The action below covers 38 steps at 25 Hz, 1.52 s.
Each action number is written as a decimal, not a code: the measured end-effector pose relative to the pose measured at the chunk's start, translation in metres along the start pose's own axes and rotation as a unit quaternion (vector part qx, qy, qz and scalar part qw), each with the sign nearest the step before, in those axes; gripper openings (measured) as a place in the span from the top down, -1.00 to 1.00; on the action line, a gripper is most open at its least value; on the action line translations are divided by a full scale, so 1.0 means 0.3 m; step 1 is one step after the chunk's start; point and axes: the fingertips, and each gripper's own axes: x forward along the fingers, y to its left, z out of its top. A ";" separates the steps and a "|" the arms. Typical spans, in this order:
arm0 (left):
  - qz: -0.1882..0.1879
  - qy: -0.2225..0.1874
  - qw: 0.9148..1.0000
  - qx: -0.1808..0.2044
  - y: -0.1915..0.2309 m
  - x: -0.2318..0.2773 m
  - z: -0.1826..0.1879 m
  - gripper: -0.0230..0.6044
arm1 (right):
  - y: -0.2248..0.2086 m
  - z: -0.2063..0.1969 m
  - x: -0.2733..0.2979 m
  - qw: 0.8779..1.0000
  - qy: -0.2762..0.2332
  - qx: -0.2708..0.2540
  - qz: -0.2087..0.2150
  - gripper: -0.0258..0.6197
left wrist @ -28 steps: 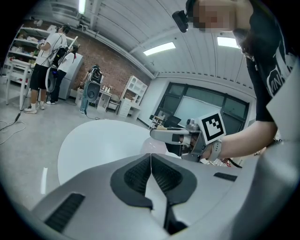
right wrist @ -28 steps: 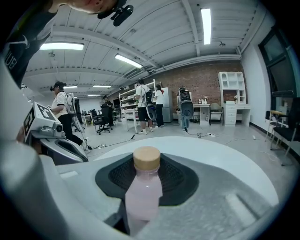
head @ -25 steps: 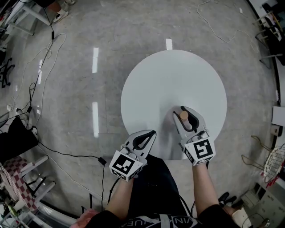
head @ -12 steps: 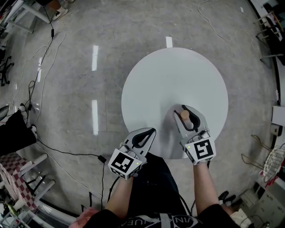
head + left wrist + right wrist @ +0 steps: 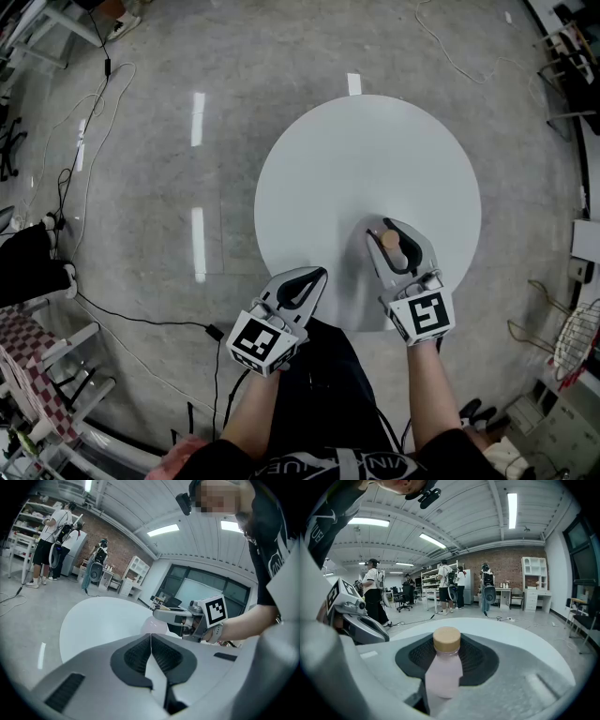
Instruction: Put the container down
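Observation:
The container is a small pale pink bottle point(image 5: 443, 670) with a tan cap point(image 5: 388, 240). My right gripper point(image 5: 397, 246) is shut on it, its dark pads against the bottle's sides. The bottle stands upright between the jaws over the near right part of the round white table point(image 5: 356, 169). Whether its base touches the tabletop is hidden. My left gripper point(image 5: 302, 291) hangs at the table's near edge, shut with nothing in it; its pads point(image 5: 161, 654) meet along one line. In the left gripper view the right gripper point(image 5: 176, 616) holds the pink bottle point(image 5: 151, 626) off to the right.
The table point(image 5: 520, 641) stands on a grey concrete floor with cables point(image 5: 94, 141) trailing at the left. Shelves, desks and several people point(image 5: 450, 590) stand in the background of the room. A chair with a checked cloth point(image 5: 28, 361) is at the lower left.
Both grippers keep their places; the head camera shifts slightly, so the table sits a little higher in view. The bottle stays in the right gripper.

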 end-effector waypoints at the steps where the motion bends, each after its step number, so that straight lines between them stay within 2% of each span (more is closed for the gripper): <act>1: 0.000 0.000 1.000 0.000 0.002 -0.003 -0.003 0.88 | 0.006 -0.001 0.000 1.000 0.000 -0.002 0.000 0.51; 6: 0.000 -0.001 1.000 -0.004 0.006 -0.021 -0.016 0.88 | 0.024 -0.017 0.002 0.999 0.015 -0.029 -0.004 0.51; 15: -0.002 0.007 1.000 -0.001 -0.006 -0.027 -0.041 0.88 | 0.033 -0.017 0.006 1.000 0.004 -0.001 0.009 0.44; 20: -0.003 0.008 1.000 0.001 -0.010 -0.033 -0.043 0.88 | 0.038 -0.010 0.004 1.000 0.003 0.008 0.007 0.15; 24: -0.010 0.004 1.000 0.008 -0.037 -0.031 -0.034 0.88 | 0.026 -0.015 -0.020 1.000 0.004 0.010 -0.003 0.04; 29: -0.012 0.003 1.000 0.014 -0.049 -0.036 -0.027 0.88 | 0.015 -0.023 -0.044 1.000 0.005 0.018 -0.017 0.03; 38: -0.013 -0.001 1.000 0.026 -0.084 -0.050 0.009 0.88 | 0.022 -0.031 -0.123 0.999 0.008 0.037 -0.008 0.03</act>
